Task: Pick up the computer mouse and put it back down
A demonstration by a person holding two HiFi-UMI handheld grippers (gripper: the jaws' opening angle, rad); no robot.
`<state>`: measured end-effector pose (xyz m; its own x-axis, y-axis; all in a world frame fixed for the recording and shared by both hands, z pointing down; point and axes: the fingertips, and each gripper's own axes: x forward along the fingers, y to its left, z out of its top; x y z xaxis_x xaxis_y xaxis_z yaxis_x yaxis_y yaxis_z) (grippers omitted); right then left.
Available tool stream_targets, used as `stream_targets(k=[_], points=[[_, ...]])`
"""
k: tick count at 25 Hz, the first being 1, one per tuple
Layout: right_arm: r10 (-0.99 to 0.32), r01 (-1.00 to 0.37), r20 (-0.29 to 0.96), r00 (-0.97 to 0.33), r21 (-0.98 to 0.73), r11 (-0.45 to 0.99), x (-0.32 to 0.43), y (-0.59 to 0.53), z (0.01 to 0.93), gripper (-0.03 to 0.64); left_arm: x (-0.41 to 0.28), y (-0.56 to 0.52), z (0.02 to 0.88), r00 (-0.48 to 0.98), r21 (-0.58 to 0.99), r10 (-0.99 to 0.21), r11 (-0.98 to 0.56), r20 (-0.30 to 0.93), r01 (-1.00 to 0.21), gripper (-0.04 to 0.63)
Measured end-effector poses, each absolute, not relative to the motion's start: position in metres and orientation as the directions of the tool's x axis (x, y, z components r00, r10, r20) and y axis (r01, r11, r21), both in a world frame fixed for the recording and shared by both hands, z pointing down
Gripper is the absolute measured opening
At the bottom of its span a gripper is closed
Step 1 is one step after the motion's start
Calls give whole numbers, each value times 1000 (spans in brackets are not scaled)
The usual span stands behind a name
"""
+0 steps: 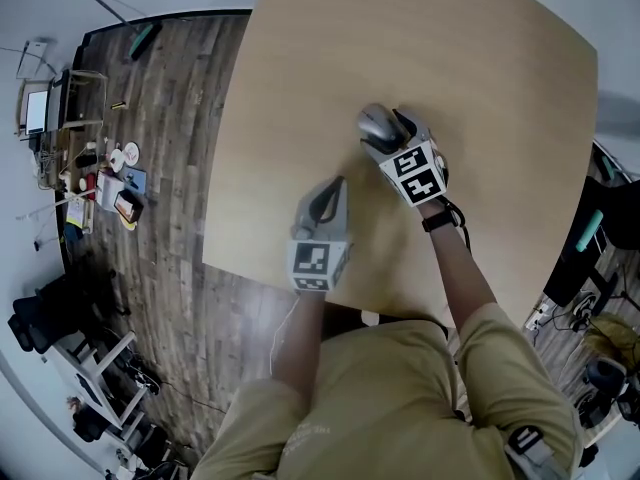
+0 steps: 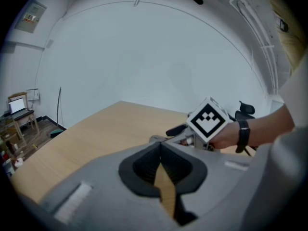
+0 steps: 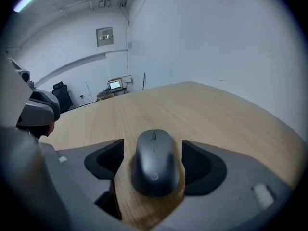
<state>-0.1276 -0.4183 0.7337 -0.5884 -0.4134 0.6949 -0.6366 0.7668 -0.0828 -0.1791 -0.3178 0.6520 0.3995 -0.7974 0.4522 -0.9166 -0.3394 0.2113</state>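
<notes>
A dark grey computer mouse (image 3: 155, 162) lies flat on the light wooden table (image 3: 207, 109), near the table's middle in the head view (image 1: 376, 123). My right gripper (image 3: 154, 159) is lowered around it, jaws wide, one pad on each side of the mouse with table showing in the gaps; nothing presses on it. In the head view the right gripper (image 1: 388, 131) sits just behind the mouse. My left gripper (image 1: 327, 194) hovers over the table nearer the person, its pads meeting at the tips with nothing between them (image 2: 160, 146). The right gripper's marker cube (image 2: 208, 119) shows ahead of it.
The table's (image 1: 300, 88) left edge drops to a dark wood floor with a cluttered desk and laptop (image 1: 40, 108) and shelving (image 1: 100, 368). Office chairs and gear (image 1: 600, 238) stand at the right. A pale wall rises beyond the far edge.
</notes>
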Motion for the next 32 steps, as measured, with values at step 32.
stream_targets(k=[32], points=[[-696,-811,517,-498,8,586,-101,-347,603,299,-212,-262,555,401,208,-856,-349,328,-914,3]])
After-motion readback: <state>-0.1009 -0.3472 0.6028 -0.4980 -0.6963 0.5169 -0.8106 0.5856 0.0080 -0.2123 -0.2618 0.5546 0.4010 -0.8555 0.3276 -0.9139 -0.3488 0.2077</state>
